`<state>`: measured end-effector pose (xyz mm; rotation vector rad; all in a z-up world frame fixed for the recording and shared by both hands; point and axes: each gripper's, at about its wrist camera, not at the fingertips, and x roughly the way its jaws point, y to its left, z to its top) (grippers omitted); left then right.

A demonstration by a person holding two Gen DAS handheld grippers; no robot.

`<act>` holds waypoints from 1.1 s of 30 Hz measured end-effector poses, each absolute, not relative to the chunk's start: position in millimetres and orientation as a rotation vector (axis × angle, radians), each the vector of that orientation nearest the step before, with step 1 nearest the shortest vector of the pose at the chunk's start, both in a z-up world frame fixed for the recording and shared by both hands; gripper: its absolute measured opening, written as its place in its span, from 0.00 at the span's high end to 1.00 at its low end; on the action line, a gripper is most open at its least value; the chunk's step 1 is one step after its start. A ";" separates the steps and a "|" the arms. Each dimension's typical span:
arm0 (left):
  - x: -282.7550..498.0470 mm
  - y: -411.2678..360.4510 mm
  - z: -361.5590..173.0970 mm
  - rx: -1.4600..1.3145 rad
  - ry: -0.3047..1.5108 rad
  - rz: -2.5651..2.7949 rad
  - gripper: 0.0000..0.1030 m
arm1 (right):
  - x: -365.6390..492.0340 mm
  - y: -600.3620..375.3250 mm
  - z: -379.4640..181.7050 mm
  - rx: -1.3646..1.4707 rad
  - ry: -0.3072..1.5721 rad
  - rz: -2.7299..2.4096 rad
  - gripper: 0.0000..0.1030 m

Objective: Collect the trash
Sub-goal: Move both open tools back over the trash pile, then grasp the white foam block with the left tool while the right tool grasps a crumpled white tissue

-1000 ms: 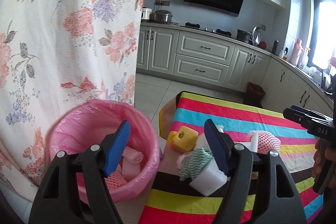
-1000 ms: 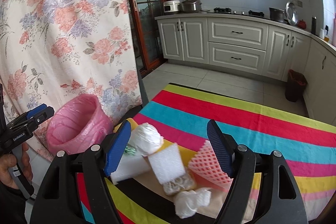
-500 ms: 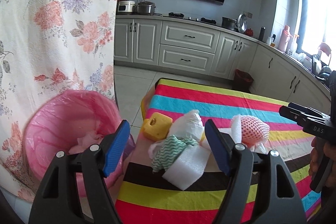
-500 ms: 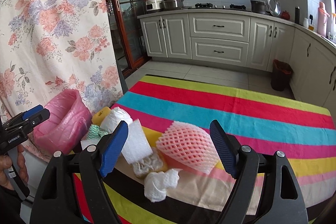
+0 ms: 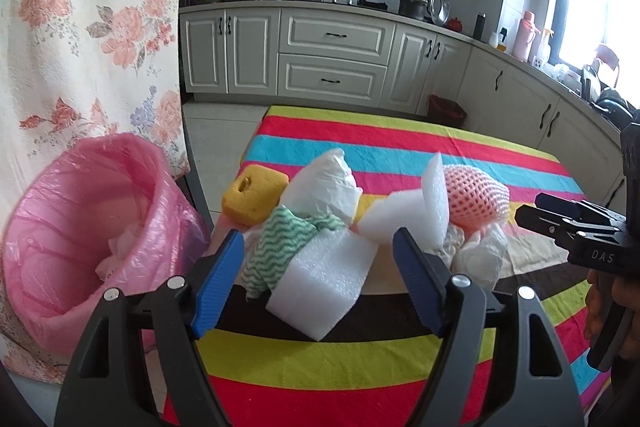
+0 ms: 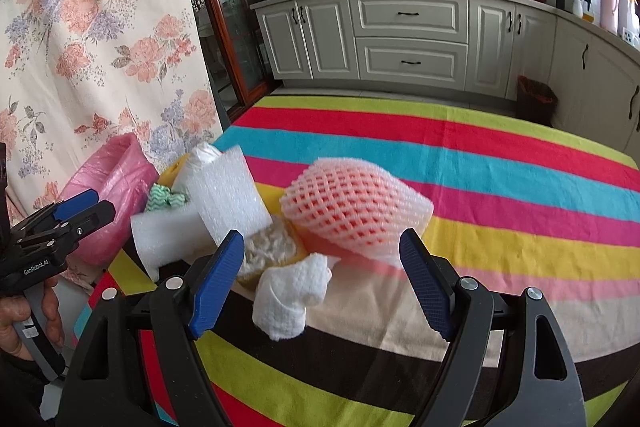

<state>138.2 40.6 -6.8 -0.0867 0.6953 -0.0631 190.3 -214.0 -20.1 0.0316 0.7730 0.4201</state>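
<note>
A pink-lined bin (image 5: 80, 235) stands left of the striped table (image 5: 360, 367), where the left gripper (image 5: 320, 283), jaws opening and empty, hovers over a white foam block (image 5: 324, 283), while the right gripper (image 6: 320, 283), wide and empty, hangs above a crumpled tissue (image 6: 292, 295) beside pink foam netting (image 6: 356, 203).

Glossy plastic bin liner (image 5: 80, 211), matt foam block (image 5: 324, 279), woven tablecloth (image 6: 500, 187)

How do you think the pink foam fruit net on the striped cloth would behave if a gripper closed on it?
The pink foam net is an open mesh sleeve, so it would probably squash easily and weigh very little. Its webbed surface should give the pads some grip. It lies flattened against the tablecloth, so rolling seems unlikely.
</note>
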 end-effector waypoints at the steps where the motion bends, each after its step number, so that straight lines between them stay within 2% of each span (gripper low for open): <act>1: 139.7 40.0 -10.0 -0.084 0.702 -0.065 0.28 | 189.4 -213.4 -23.6 0.032 0.779 0.422 0.26; 21: 160.5 30.8 -61.9 -0.065 0.828 -0.095 0.29 | 195.8 -186.3 -67.9 -0.009 0.899 0.449 0.27; 26: 161.6 29.5 -64.1 -0.057 0.842 -0.108 0.41 | 196.5 -181.3 -73.2 -0.020 0.920 0.459 0.36; 33: 154.2 21.6 -63.4 -0.051 0.854 -0.136 0.43 | 194.6 -178.2 -75.6 -0.021 0.939 0.479 0.55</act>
